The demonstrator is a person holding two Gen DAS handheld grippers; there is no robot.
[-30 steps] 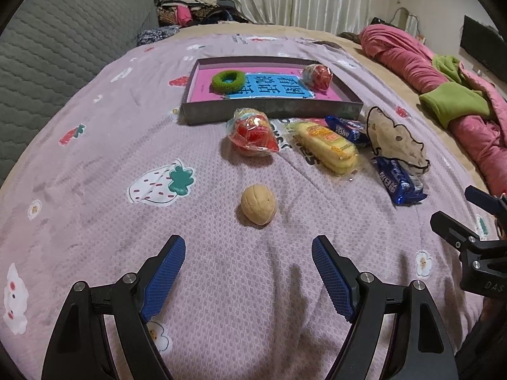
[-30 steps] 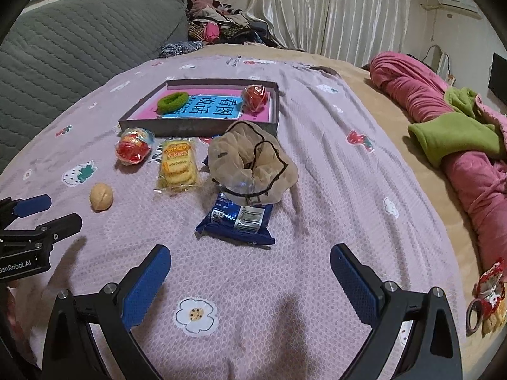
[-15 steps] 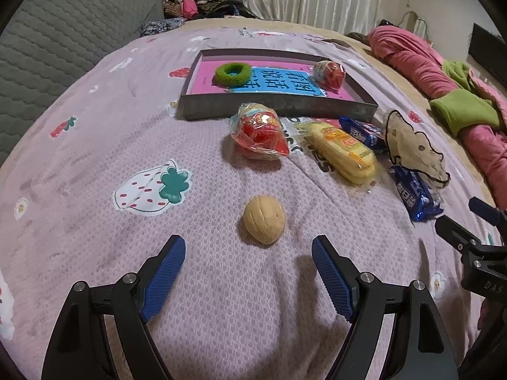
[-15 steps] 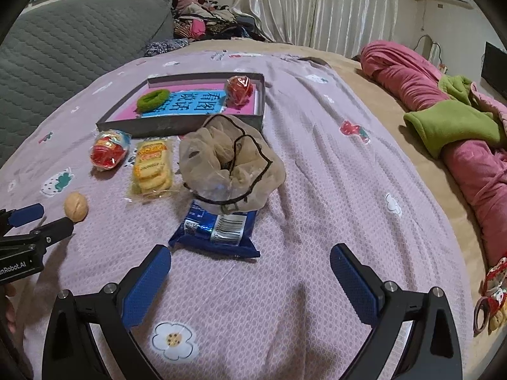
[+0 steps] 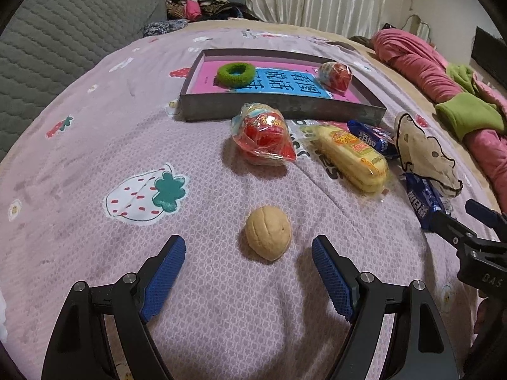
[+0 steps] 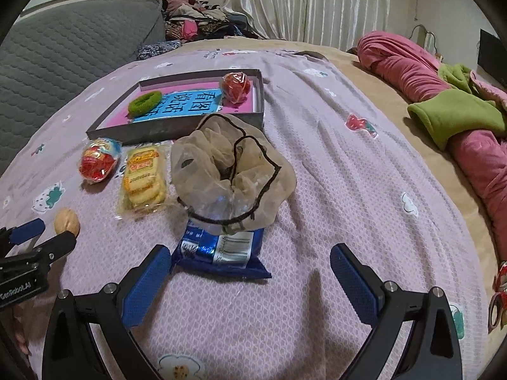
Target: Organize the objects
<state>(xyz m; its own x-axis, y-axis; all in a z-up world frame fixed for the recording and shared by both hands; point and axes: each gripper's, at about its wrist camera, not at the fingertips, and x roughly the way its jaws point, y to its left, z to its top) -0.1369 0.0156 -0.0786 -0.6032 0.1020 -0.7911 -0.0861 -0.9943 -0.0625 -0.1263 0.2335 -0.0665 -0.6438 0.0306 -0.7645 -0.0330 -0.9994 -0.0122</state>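
Observation:
A walnut lies on the purple bedspread just ahead of my left gripper, whose blue pads stand open on either side of it, apart from it. My right gripper is open too, with the near end of a blue snack packet between its tips, untouched. A beige mesh bag lies partly over that packet. A red candy bag and a yellow biscuit pack lie in front of the grey box, which holds a green ring and a second red candy bag.
Another blue packet lies by the box's right corner. A pink and green blanket roll runs along the right of the bed. A grey quilted headboard stands at the left, piled clothes at the back. Small things lie at the bed's right edge.
Both grippers have come forward and lower. The walnut now sits close to the left pads, and the blue packet has come between the right gripper's tips. Jaws unchanged.

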